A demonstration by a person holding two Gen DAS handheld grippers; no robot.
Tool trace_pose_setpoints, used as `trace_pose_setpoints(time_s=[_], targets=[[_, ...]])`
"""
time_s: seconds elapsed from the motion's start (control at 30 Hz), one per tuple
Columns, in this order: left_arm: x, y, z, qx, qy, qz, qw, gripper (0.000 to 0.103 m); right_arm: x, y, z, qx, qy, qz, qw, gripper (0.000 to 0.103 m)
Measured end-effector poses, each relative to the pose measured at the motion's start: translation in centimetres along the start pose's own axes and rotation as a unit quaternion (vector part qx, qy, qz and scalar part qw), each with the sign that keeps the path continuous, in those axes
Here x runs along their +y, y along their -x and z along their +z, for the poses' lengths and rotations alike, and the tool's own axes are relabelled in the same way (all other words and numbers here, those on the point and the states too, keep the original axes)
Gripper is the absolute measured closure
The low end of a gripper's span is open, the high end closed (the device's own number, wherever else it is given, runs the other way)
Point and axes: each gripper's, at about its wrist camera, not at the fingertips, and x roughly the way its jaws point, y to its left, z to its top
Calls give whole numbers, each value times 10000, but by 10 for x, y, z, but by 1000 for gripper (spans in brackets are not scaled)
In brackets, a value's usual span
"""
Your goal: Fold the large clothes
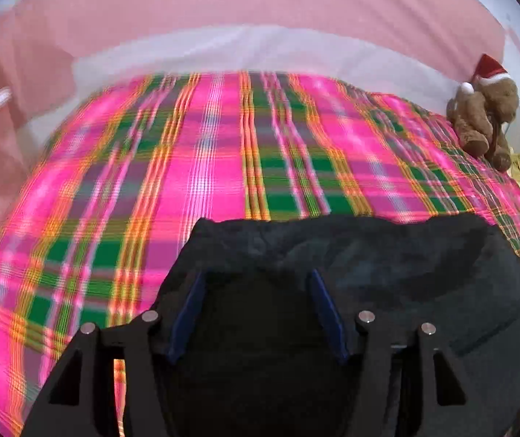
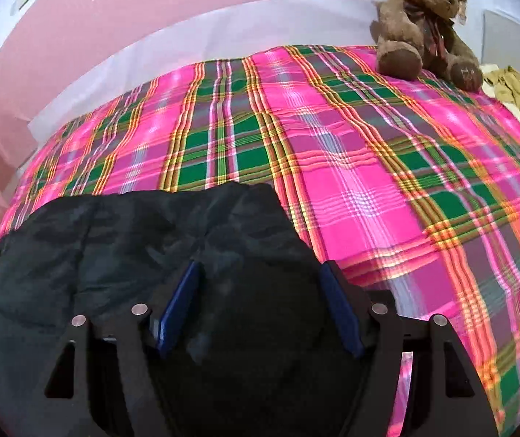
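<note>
Pink walls and a white bed edge frame a bed spread with a pink-and-green plaid blanket (image 2: 369,167). On its near side lies a black garment (image 2: 121,240) — dark, rumpled, filling the lower part of both views. The left gripper (image 1: 256,284) and the right gripper (image 2: 260,273) each stand with jaws well apart over the black cloth; whether either grips it I cannot tell. A brown teddy bear (image 2: 423,25) in a red hat sits at the far right corner.
</note>
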Motion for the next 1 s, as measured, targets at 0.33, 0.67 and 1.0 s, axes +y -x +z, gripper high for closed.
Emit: trace_pose_setpoints(time_s=[0.33,0.67,1.0], targets=[[-15,-15,1,173,-368,266,9988,38,4,-9,-2,39,119,-133,9998,34],[-7,-38,-2,-67,16,118,9999,39,10,-29,-3,51,203,-347,9992,34],[4,-15,4,-77,200,-137,9997,41,3,18,8,-58,-11,-241,9997,34]])
